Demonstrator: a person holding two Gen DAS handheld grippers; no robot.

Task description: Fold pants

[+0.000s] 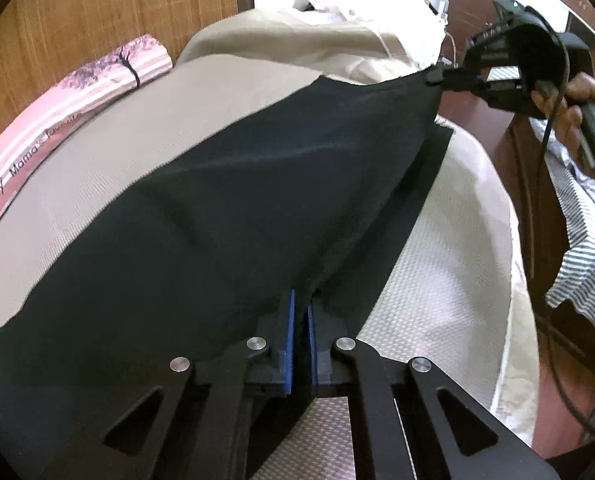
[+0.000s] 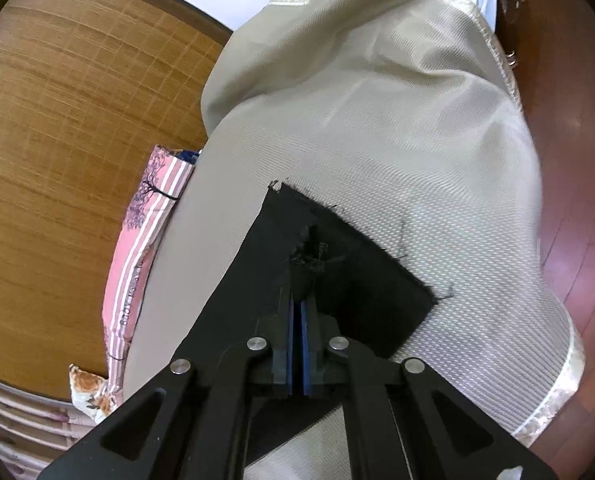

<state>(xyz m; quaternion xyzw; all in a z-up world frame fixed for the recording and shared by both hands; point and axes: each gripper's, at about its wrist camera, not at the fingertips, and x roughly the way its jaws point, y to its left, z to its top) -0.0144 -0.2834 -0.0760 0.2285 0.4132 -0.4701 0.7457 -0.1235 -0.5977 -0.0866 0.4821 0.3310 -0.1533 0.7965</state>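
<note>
The black pants (image 1: 225, 208) hang stretched between my two grippers above a beige mattress (image 1: 449, 248). My left gripper (image 1: 300, 300) is shut on the near edge of the pants. My right gripper (image 1: 437, 76) shows in the left wrist view at the upper right, shut on the far corner of the pants. In the right wrist view my right gripper (image 2: 299, 296) pinches a frayed corner of the pants (image 2: 337, 264), with the lower layer lying on the mattress (image 2: 397, 140).
A pink striped rolled cushion (image 1: 77, 92) lies along the mattress's left side against a bamboo mat wall (image 2: 65, 140). White and cream bedding (image 1: 357, 4) is piled at the far end. Striped cloth (image 1: 589, 240) and red-brown wood floor (image 2: 577, 160) lie to the right.
</note>
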